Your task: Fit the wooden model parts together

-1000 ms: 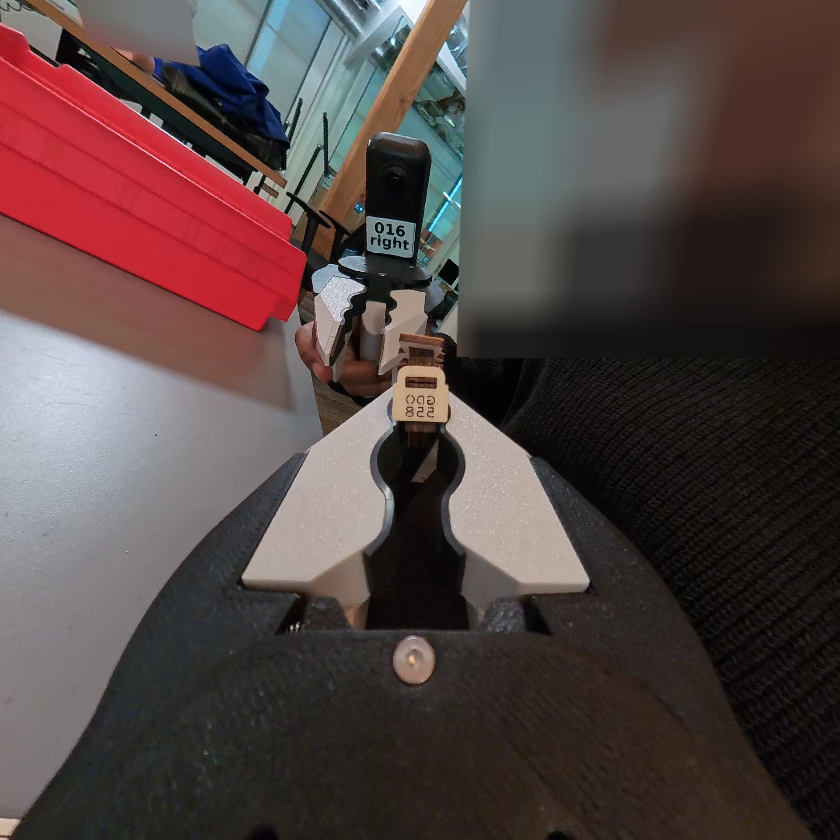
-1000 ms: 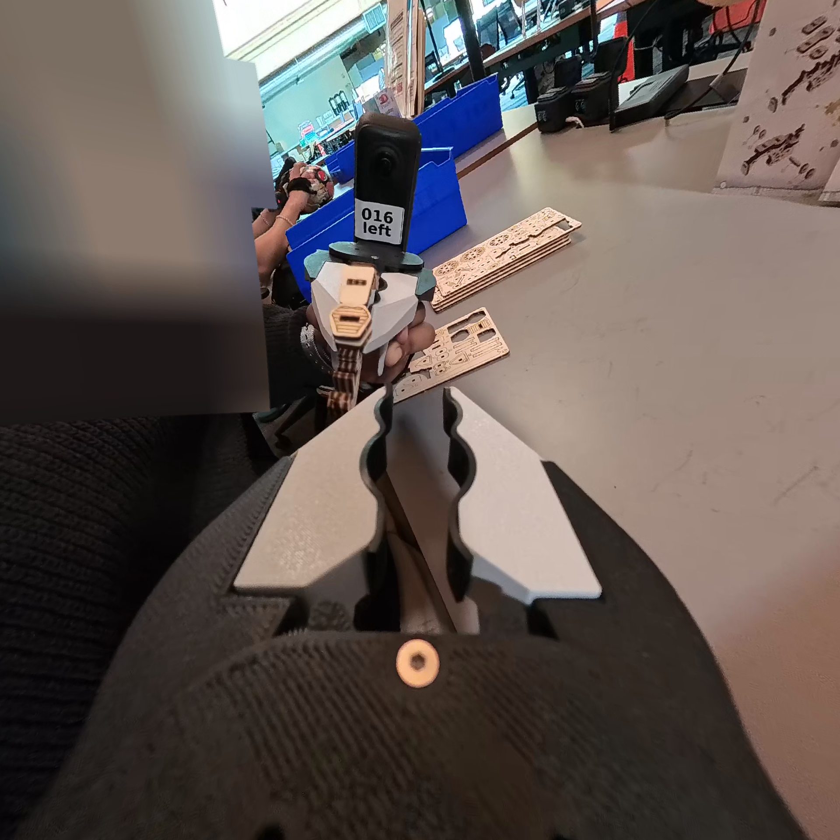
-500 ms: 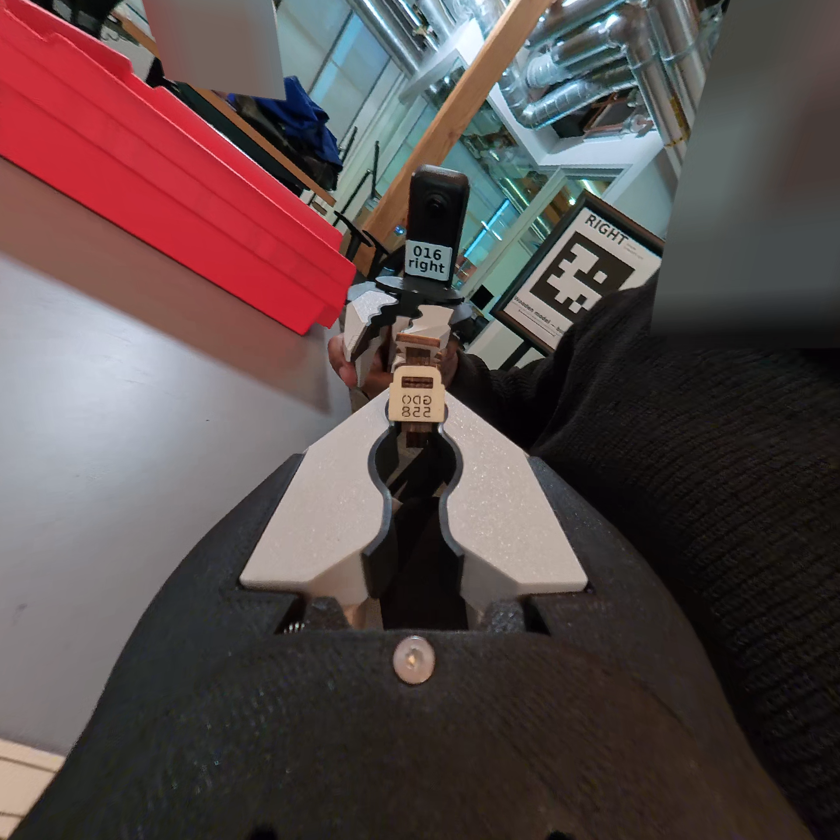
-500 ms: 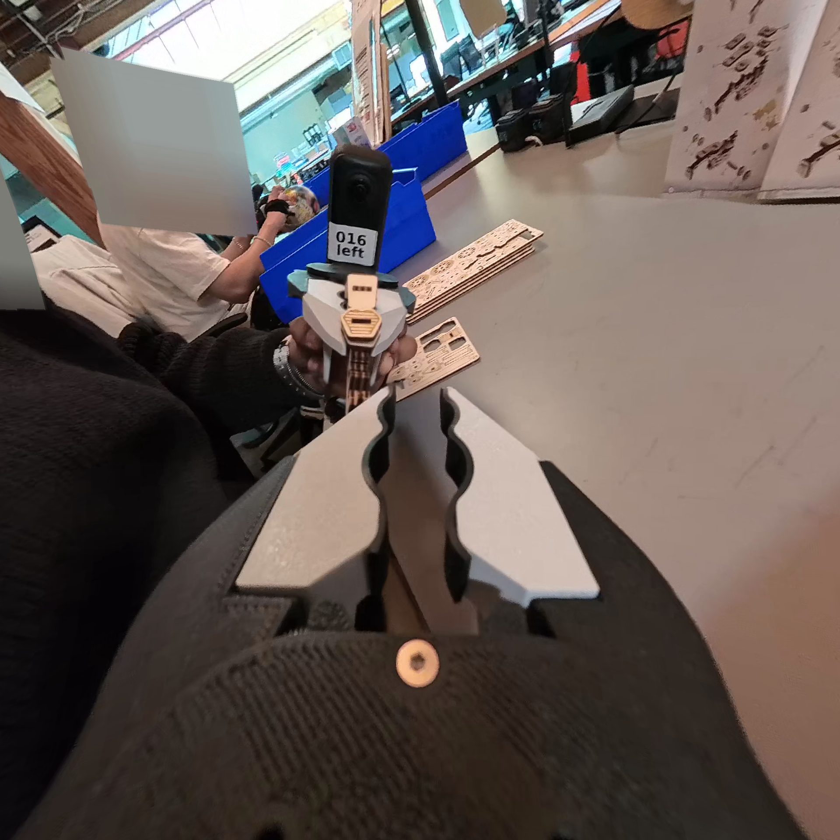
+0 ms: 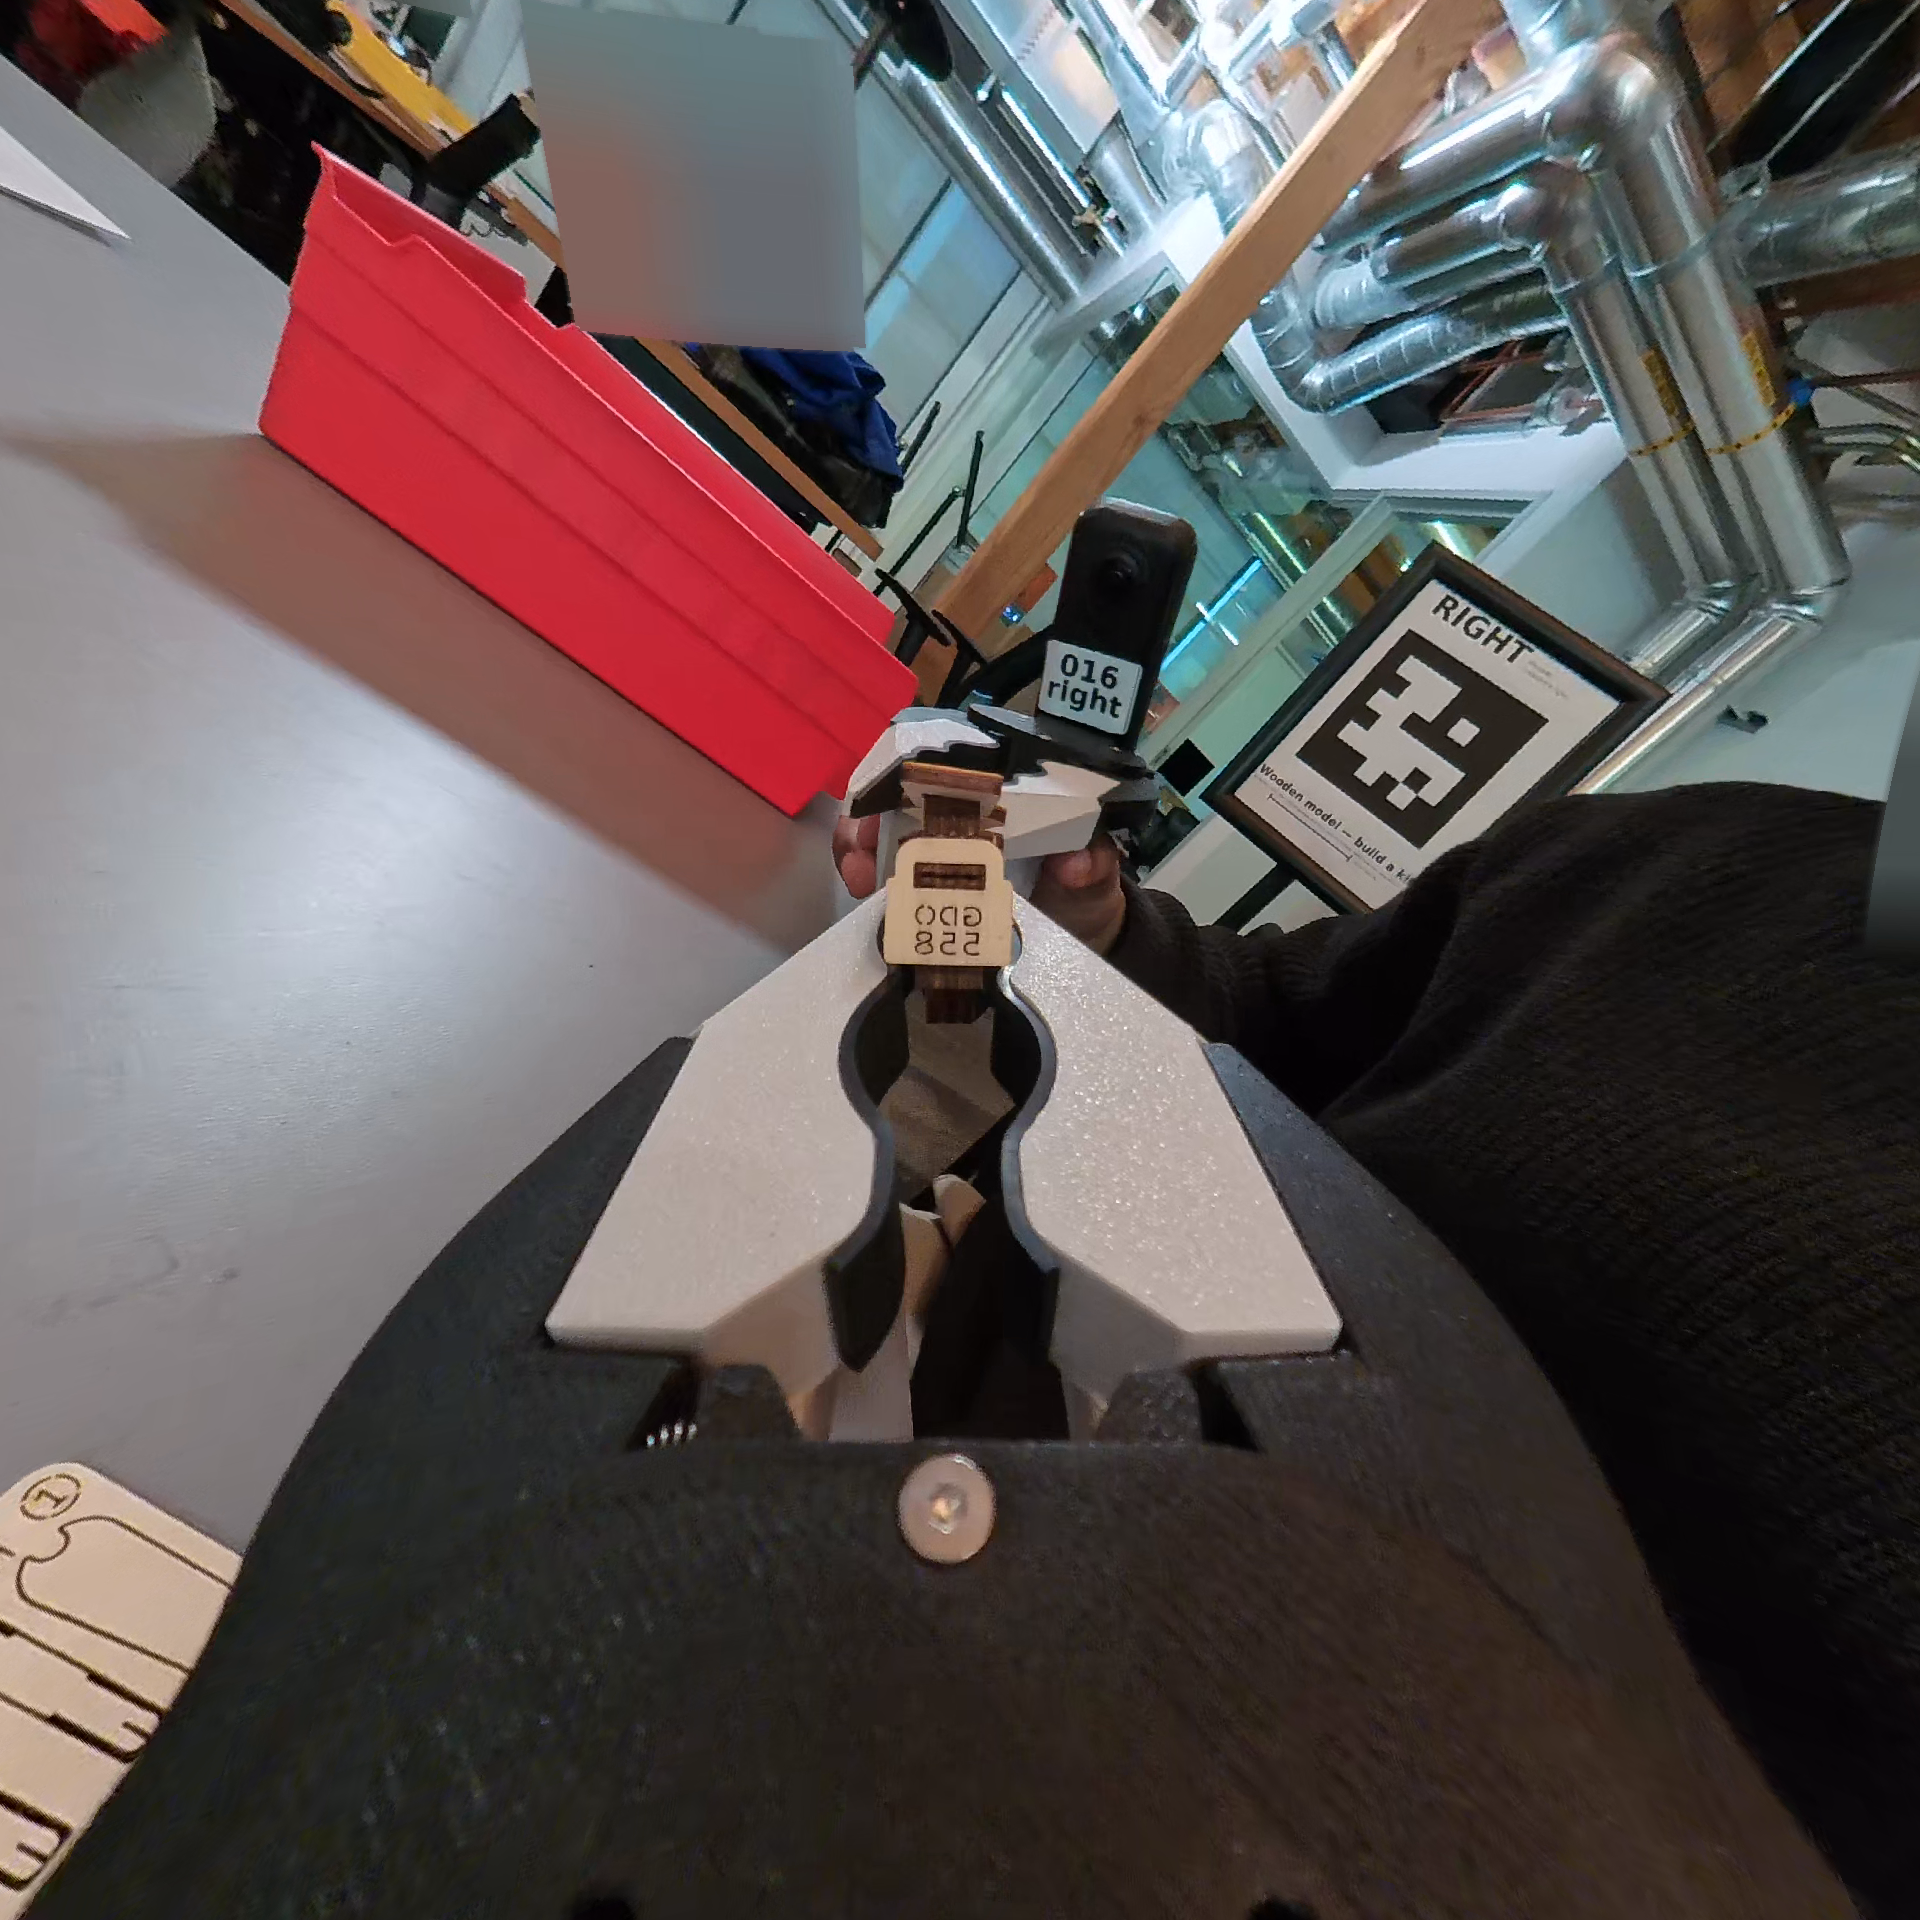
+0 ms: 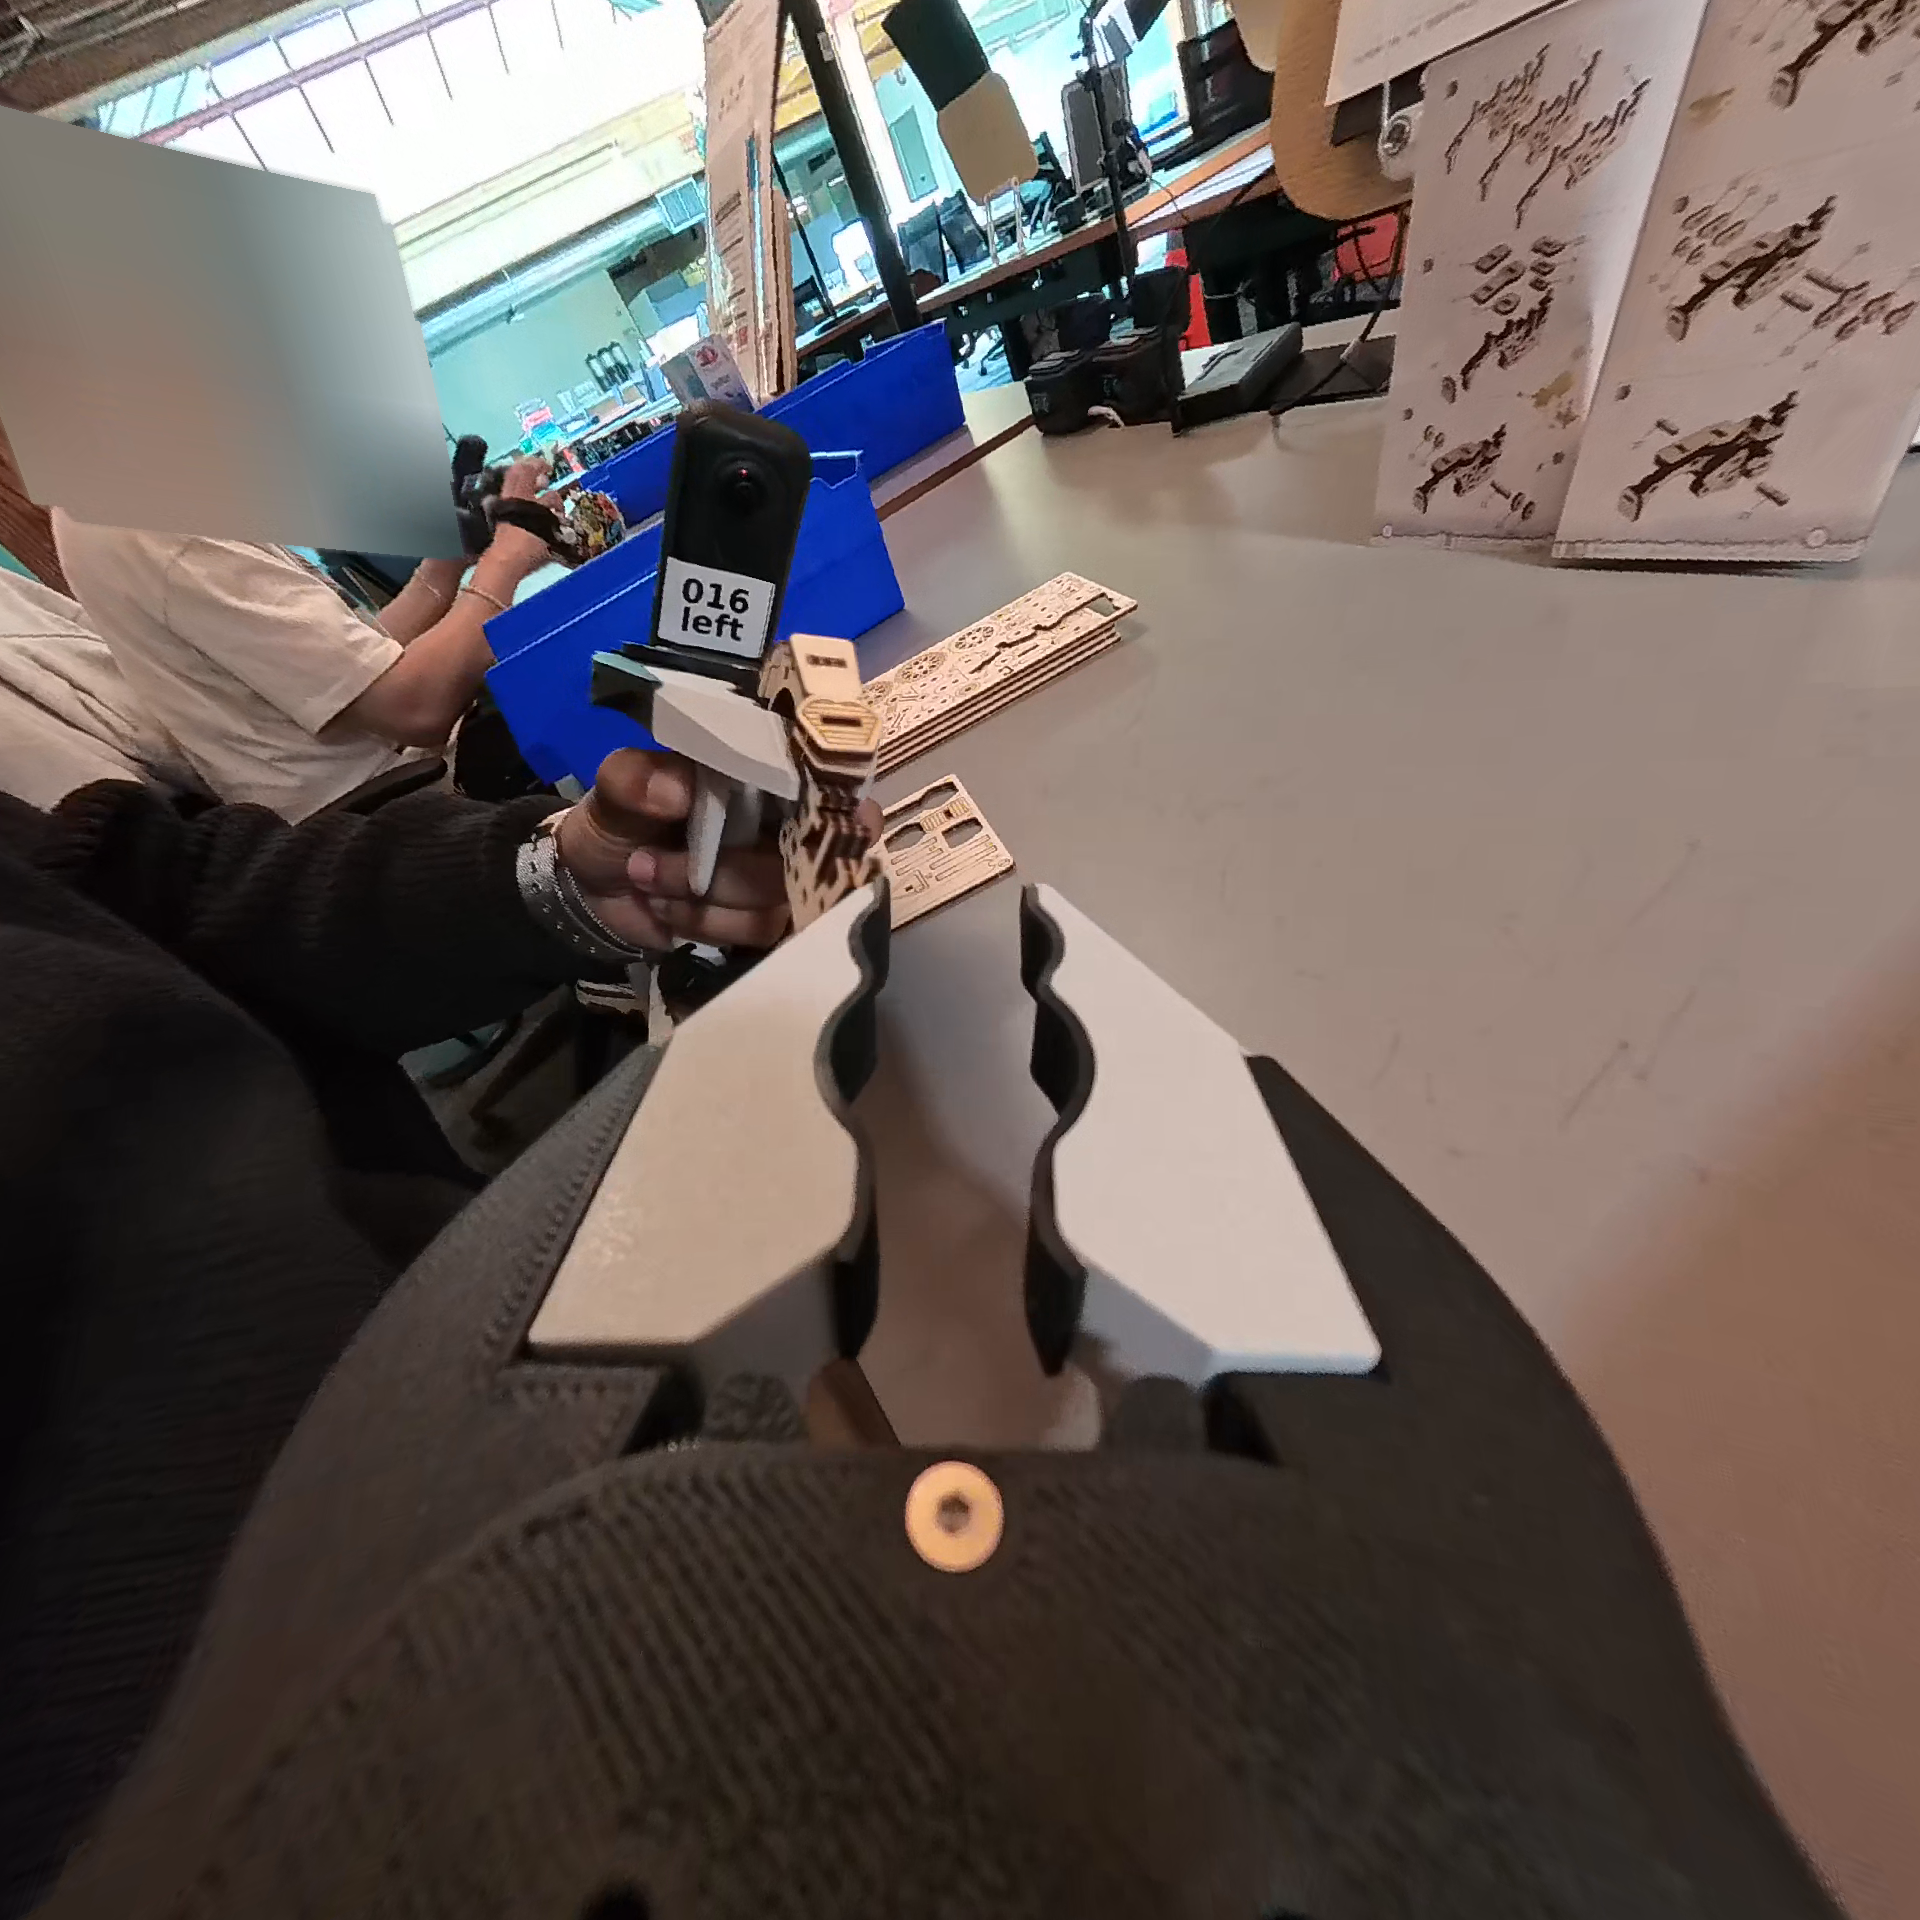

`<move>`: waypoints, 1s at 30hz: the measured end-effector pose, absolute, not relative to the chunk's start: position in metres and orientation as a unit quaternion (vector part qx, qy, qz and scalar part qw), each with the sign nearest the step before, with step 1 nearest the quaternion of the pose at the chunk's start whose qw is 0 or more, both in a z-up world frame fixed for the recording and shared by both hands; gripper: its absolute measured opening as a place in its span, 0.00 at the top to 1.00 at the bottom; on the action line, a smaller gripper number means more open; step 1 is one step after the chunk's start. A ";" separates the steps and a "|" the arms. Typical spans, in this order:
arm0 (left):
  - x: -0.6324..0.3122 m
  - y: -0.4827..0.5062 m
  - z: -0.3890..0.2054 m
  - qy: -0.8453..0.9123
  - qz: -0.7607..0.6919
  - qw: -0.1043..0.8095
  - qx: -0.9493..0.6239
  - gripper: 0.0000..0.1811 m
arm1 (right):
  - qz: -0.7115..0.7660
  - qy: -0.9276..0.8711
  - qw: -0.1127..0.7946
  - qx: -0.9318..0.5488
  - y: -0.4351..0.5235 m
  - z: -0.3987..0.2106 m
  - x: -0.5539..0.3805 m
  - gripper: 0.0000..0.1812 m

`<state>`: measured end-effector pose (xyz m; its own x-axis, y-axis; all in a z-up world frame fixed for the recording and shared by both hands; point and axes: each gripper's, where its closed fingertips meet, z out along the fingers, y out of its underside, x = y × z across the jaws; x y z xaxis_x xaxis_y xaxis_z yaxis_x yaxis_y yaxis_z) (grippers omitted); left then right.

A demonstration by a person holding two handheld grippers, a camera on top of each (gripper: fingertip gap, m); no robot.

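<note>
Grey table (image 6: 1455, 831) | two tools: left tool (image 5: 951, 961) clamps wooden model (image 5: 951, 914)

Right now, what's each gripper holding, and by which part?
The left gripper pinches the wooden model piece near its upper end; the right gripper is open, holding nothing.

Showing: 1 red bin (image 5: 561, 499), 2 blue bins (image 6: 727, 613) beside 1 sheet stack (image 6: 997, 665) on the table (image 6: 1455, 831), 2 grippers.

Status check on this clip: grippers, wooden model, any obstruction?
Left gripper shut on wooden model, held above the table. Right gripper open, empty. Part sheets lie clear; no obstruction seen.
</note>
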<state>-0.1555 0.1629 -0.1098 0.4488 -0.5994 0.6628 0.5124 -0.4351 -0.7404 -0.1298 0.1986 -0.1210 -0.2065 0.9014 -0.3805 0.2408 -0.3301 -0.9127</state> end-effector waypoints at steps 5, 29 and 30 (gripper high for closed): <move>-0.155 0.165 -0.111 0.036 -0.513 0.534 -0.670 0.97 | 0.576 -0.512 0.297 -0.563 0.199 -0.124 -0.131 0.87; -0.184 0.166 -0.098 0.007 -0.529 0.566 -0.632 0.97 | 0.571 -0.504 0.286 -0.581 0.209 -0.133 -0.139 0.87; -0.185 0.166 -0.098 0.009 -0.527 0.567 -0.632 0.97 | 0.574 -0.502 0.284 -0.581 0.210 -0.133 -0.139 0.87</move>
